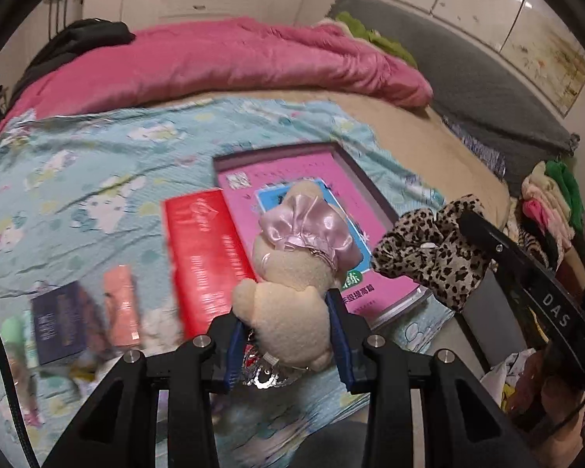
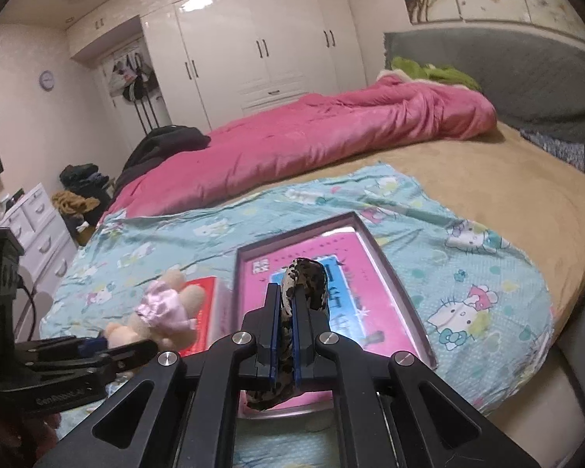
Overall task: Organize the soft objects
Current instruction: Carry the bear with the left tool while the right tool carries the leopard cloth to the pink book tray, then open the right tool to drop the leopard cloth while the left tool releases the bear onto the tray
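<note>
A beige plush bear (image 1: pixel 292 284) in a pink satin dress sits between the blue pads of my left gripper (image 1: pixel 288 335), which is shut on its lower body. My right gripper (image 2: pixel 286 312) is shut on a leopard-print fabric piece (image 2: pixel 306 280) that sticks up past its fingertips. Both hover over a dark-rimmed box (image 2: pixel 384 265) with a pink printed inside, lying on the bed. The left wrist view shows the leopard fabric (image 1: pixel 429 249) hanging from the right gripper (image 1: pixel 468 226) beside the box (image 1: pixel 366 183). The right wrist view shows the bear (image 2: pixel 163 308) in the left gripper (image 2: pixel 109 345).
A red box (image 1: pixel 202 257) lies against the dark-rimmed box's left side on a blue cartoon-cat sheet (image 2: pixel 468 273). A dark blue box (image 1: pixel 62 323) and a peach box (image 1: pixel 121 304) lie further left. A pink duvet (image 2: pixel 312 144) covers the bed's far half. Clothes (image 1: pixel 550 202) are piled beside the bed.
</note>
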Motion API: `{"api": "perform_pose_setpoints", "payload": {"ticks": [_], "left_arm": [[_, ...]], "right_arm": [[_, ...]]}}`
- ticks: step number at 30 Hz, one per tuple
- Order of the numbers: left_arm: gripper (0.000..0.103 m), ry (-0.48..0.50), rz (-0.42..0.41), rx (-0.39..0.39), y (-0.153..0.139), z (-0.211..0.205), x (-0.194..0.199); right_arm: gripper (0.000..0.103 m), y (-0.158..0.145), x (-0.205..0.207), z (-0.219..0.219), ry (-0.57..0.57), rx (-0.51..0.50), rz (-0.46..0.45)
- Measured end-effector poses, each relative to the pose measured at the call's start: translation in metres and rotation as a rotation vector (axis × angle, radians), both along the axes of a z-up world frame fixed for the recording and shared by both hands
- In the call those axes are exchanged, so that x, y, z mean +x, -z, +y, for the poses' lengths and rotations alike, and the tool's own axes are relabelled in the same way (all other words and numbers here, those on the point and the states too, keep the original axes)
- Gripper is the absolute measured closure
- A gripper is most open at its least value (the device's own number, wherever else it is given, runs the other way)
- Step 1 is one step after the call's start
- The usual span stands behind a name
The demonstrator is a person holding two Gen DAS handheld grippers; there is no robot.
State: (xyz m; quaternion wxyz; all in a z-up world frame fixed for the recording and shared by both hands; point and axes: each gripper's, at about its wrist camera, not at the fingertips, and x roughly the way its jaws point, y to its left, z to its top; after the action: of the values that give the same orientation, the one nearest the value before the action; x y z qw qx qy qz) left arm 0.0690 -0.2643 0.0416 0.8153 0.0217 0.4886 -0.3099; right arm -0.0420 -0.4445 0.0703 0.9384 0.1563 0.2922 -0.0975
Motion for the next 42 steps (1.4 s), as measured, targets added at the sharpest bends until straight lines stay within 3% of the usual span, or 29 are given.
{"api": "perform_pose_setpoints", "payload": {"ticks": [7, 11, 15, 21, 23, 25, 27, 28, 32, 42], "left_arm": [[0.065, 0.075, 0.044, 0.063, 0.033, -0.052, 0.005], [0.064, 0.097, 0.066, 0.091, 0.048, -0.068, 0.007], [0.064, 0.105, 0.082, 0.114, 0.061, -0.076, 0.008], [0.064, 0.114, 0.110, 0.132, 0.075, -0.084, 0.008], [0.064, 0.119, 0.101, 0.138, 0.076, -0.087, 0.008], [0.064, 0.128, 0.104, 0.134, 0.077, -0.090, 0.008], [0.063, 0.134, 0.103, 0.141, 0.078, -0.093, 0.008], [0.063, 0.136, 0.102, 0.145, 0.078, -0.094, 0.008], [0.063, 0.139, 0.097, 0.151, 0.080, -0.096, 0.008], [0.061, 0.155, 0.111, 0.150, 0.081, -0.100, 0.010]], "right_arm": [[0.098, 0.038, 0.011, -0.038, -0.005, 0.125, 0.032], [0.098, 0.061, 0.021, -0.048, 0.007, 0.119, 0.109], [0.098, 0.085, 0.029, -0.056, 0.032, 0.033, 0.201], [0.094, 0.107, 0.031, -0.065, 0.046, 0.006, 0.264], [0.090, 0.109, 0.030, -0.065, 0.048, -0.004, 0.267], [0.079, 0.110, 0.029, -0.066, 0.059, -0.020, 0.267], [0.058, 0.109, 0.028, -0.067, 0.068, -0.028, 0.259], [0.056, 0.108, 0.027, -0.066, 0.070, -0.032, 0.256], [0.047, 0.102, 0.024, -0.066, 0.078, -0.052, 0.238], [0.043, 0.085, 0.013, -0.065, 0.106, -0.056, 0.204]]}}
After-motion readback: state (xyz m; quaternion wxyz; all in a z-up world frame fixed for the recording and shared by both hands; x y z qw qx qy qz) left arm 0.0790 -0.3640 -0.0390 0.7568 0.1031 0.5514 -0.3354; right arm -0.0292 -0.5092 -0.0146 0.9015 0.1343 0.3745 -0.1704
